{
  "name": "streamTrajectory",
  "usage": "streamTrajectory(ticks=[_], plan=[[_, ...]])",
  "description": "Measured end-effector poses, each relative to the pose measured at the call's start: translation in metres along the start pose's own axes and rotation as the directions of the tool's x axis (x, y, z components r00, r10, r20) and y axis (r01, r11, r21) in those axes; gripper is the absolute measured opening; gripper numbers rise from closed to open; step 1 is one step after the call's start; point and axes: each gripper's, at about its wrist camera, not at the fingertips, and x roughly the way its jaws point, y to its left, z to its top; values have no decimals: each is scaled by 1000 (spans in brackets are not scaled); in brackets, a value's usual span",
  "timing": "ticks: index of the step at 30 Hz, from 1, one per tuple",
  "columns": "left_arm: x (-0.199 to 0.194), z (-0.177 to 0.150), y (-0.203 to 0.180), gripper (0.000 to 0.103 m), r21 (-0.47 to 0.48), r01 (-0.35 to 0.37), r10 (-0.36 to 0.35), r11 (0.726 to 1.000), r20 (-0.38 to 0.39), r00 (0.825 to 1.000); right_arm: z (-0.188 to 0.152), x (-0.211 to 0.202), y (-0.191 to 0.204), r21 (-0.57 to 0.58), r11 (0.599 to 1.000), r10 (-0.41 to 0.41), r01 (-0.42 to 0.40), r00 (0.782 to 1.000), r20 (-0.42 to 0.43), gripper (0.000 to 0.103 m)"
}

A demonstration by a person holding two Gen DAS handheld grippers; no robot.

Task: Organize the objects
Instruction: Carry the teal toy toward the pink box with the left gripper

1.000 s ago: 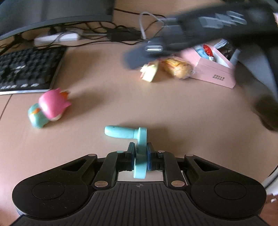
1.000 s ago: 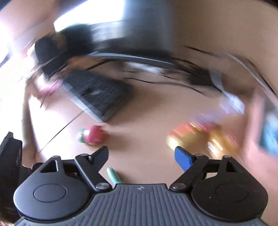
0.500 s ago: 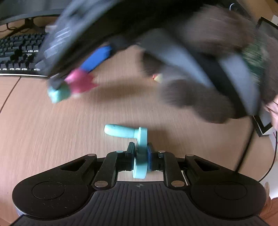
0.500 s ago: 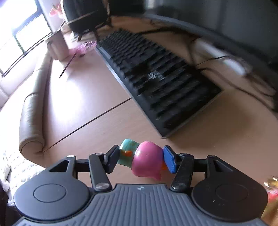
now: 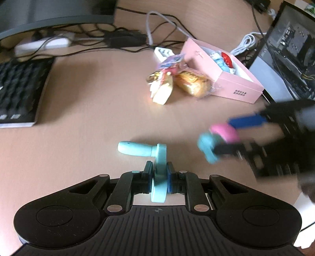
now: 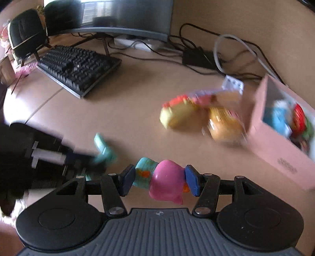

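Note:
My left gripper (image 5: 159, 178) is shut on a light teal L-shaped toy (image 5: 155, 157) and holds it low over the wooden desk (image 5: 94, 94). My right gripper (image 6: 160, 180) is shut on a pink and teal toy figure (image 6: 167, 180), carried above the desk; it shows blurred at the right of the left wrist view (image 5: 220, 137). A pink box (image 5: 222, 72) with toys inside stands at the back right; it also shows in the right wrist view (image 6: 275, 141). Wrapped snacks (image 5: 177, 82) lie beside the box.
A black keyboard (image 5: 17, 92) lies at the left, with a monitor base (image 5: 55, 11), a power strip (image 5: 43, 44) and cables (image 5: 126, 37) behind. A laptop or screen (image 5: 291, 51) stands at the far right. The left gripper and its teal toy (image 6: 102, 151) show blurred in the right wrist view.
My right gripper closed on the pink and teal figure at the left by the keyboard, lifted it and swung it right toward the pink box. My left gripper kept its teal toy.

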Motion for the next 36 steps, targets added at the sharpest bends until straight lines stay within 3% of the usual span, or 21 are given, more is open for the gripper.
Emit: streamTrajectory(ticks=[4, 6, 8, 10, 11, 13, 15, 17, 19, 23, 24, 27, 33, 36], plan=[[17, 11, -8, 17, 6, 2, -2, 1000, -6, 1000, -30, -11, 8, -93, 987, -128, 129, 992, 20, 83], [19, 13, -10, 17, -2, 9, -9, 1000, -11, 1000, -46, -16, 14, -160, 963, -212, 217, 976, 45, 83], [21, 14, -11, 17, -2, 17, -17, 1000, -14, 1000, -58, -16, 18, -214, 923, -313, 320, 947, 68, 83], [21, 14, -11, 17, -2, 20, -20, 1000, -17, 1000, -66, -20, 17, -198, 905, -370, 377, 926, 76, 83], [21, 14, -11, 17, 1, 22, -22, 1000, -19, 1000, -66, -22, 15, -147, 920, -356, 363, 932, 70, 83], [22, 14, -12, 17, 5, 24, -24, 1000, -19, 1000, -68, -35, 0, 58, 970, -238, 235, 969, 62, 84], [21, 14, -12, 17, 5, 26, -26, 1000, -23, 999, -68, -41, -10, 247, 962, -148, 121, 984, 96, 84], [22, 15, -13, 17, 15, 27, -27, 1000, -35, 999, -65, -38, -10, 334, 934, -184, 128, 972, 143, 84], [23, 18, -13, 17, 31, 29, -28, 999, -49, 998, -58, -27, -4, 350, 920, -240, 174, 958, 156, 80], [24, 20, -10, 19, 44, 45, -42, 998, -65, 997, -41, -4, 18, 272, 921, -332, 279, 927, 174, 77], [24, 20, -10, 19, 45, 50, -47, 998, -65, 997, -38, 1, 19, 273, 920, -335, 282, 927, 171, 75], [24, 19, -13, 19, 71, 39, -34, 997, -59, 998, -41, 10, 18, 351, 906, -299, 235, 944, 140, 57], [24, 14, -24, 18, 142, 0, 4, 990, -28, 1000, -57, 7, 21, 441, 868, -311, 226, 941, 131, 54], [26, 13, -29, 17, 171, -15, 17, 985, -12, 1000, -60, 8, 28, 417, 875, -324, 248, 939, 120, 55]])
